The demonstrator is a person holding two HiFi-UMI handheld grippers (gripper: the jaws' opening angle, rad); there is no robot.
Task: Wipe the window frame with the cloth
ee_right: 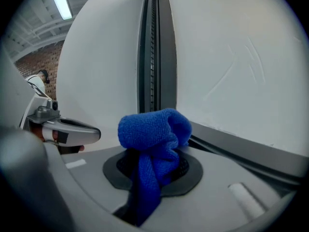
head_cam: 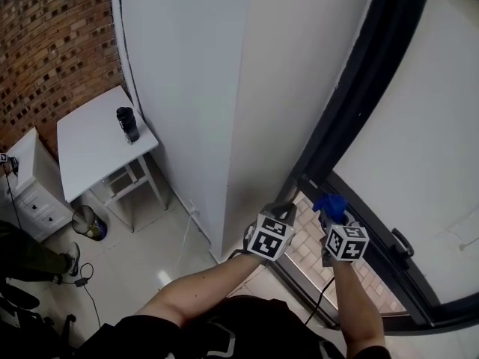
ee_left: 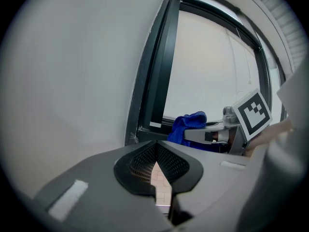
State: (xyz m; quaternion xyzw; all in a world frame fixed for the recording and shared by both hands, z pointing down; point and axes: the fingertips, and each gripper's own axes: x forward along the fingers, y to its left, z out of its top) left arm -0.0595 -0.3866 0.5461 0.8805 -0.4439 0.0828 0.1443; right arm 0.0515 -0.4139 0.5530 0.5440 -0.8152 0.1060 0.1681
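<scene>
Currently held: blue cloth (ee_right: 153, 129), bunched in the right gripper (ee_right: 152, 167), with a tail hanging down between the pads.
Right jaws: clamped on the cloth.
Left jaws: together at the tips, with nothing between them.
Left gripper (ee_left: 157, 152): just left of the right one and level with it, pointing at the foot of the frame.
Cloth position: at the lower left corner of the dark frame (head_cam: 361, 88), where the upright meets the bottom rail. No view shows whether it touches the frame.
Frame: black and tall, with white wall (head_cam: 194, 88) on its left and pale glass on its right.
Arms: both forearms reach in from the near edge of the head view, marker cubes facing up.
Far left: white table (head_cam: 90, 144) against a brick wall (head_cam: 52, 36), carrying a dark flask (head_cam: 128, 124); a bin (head_cam: 90, 223) sits on the floor by it.
</scene>
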